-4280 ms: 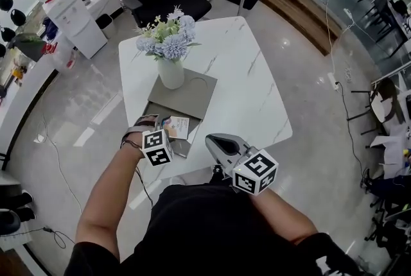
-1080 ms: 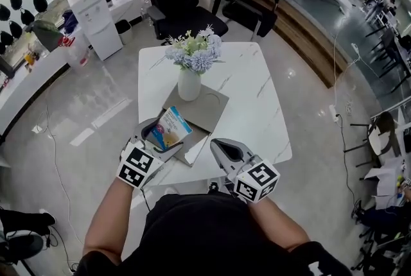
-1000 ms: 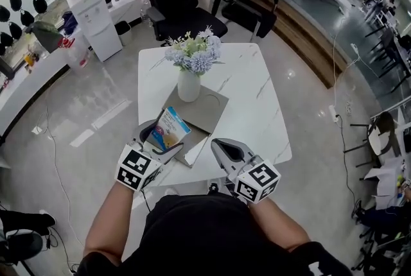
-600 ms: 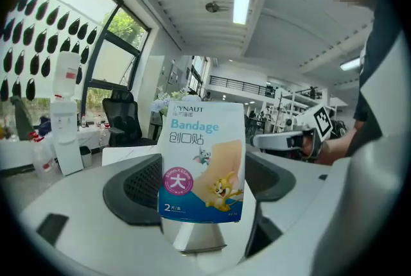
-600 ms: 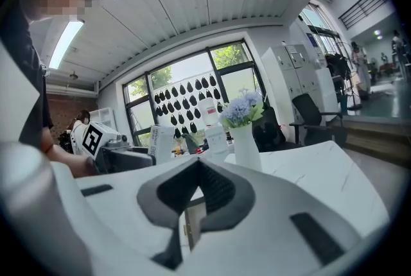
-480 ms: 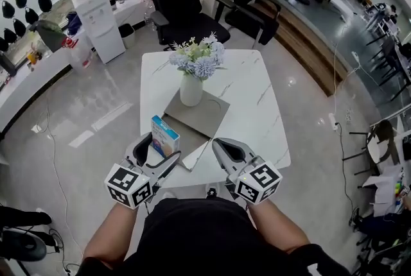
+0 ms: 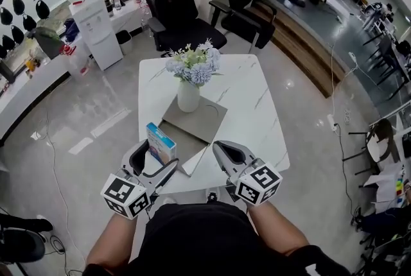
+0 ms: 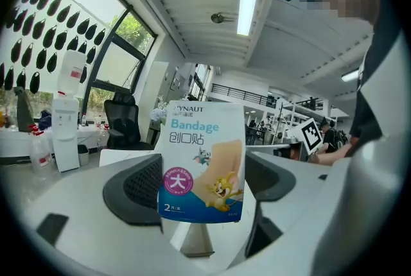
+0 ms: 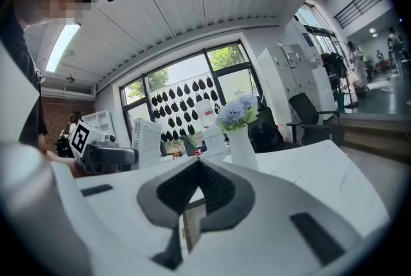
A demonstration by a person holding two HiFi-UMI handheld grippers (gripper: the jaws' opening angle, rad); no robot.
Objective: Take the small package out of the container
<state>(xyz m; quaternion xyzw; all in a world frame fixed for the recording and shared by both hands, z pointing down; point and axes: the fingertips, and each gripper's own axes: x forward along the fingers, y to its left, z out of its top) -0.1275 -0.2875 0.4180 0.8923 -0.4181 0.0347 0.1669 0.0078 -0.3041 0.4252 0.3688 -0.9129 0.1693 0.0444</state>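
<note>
1. head view: the left gripper [image 7: 153, 162] holds the small package [image 7: 160, 144] upright over the near left corner of the grey container [image 7: 200, 119]. this container lies flat on the white bench [image 7: 257, 108]. the right gripper [image 7: 225, 153] hangs over the near edge of the bench, just beside the container. a white vase [image 7: 188, 96] with flowers stands on the far corner of the container.
2. left gripper view: we see the jaws clenched on the lower part of the small package [image 8: 202, 162], and its printed face, with the word "bandage", looks at the camera.
3. right gripper view: the jaws of the right gripper [image 9: 194, 169] are pressed together and nothing is between them. the vase [image 9: 242, 143] stands beyond them, and the left gripper [image 9: 106, 154] with the small package [image 9: 146, 140] shows at the left.
</note>
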